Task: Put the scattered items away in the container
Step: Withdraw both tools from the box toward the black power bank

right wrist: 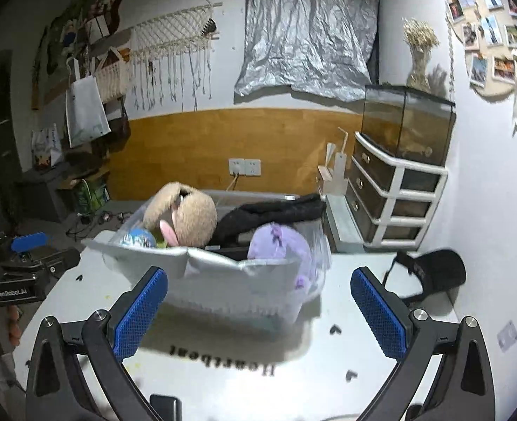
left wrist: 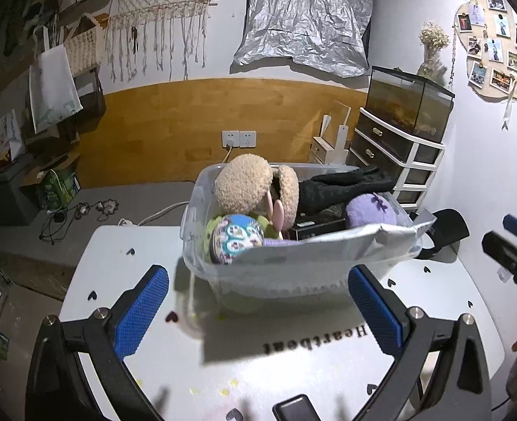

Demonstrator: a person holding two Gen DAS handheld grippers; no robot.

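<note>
A clear plastic bin (left wrist: pixel 202 266) (right wrist: pixel 286 301) stands on the white table. It holds a beige plush (left wrist: pixel 244 184) (right wrist: pixel 191 217), a purple plush (left wrist: pixel 372 210) (right wrist: pixel 279 242), a patterned ball (left wrist: pixel 237 238) (right wrist: pixel 137 238), a black cloth (left wrist: pixel 342 184) (right wrist: pixel 272 212), a dark box (left wrist: pixel 314 226) and a grey mailer bag (left wrist: pixel 328 249) (right wrist: pixel 202 263). A black cap (left wrist: pixel 446 229) (right wrist: pixel 433 270) lies on the table to the right of the bin. My left gripper (left wrist: pixel 258 307) is open and empty in front of the bin. My right gripper (right wrist: pixel 258 307) is open and empty, with the bin ahead and the cap beyond its right finger.
The white table (left wrist: pixel 293 368) (right wrist: pixel 244 379) carries small heart marks and the word Heartbeat. A drawer unit (left wrist: pixel 398 154) (right wrist: pixel 395 189) with a glass tank (left wrist: pixel 409 101) stands behind at the right. Cables (left wrist: pixel 79 210) and boxes lie on the floor at the left.
</note>
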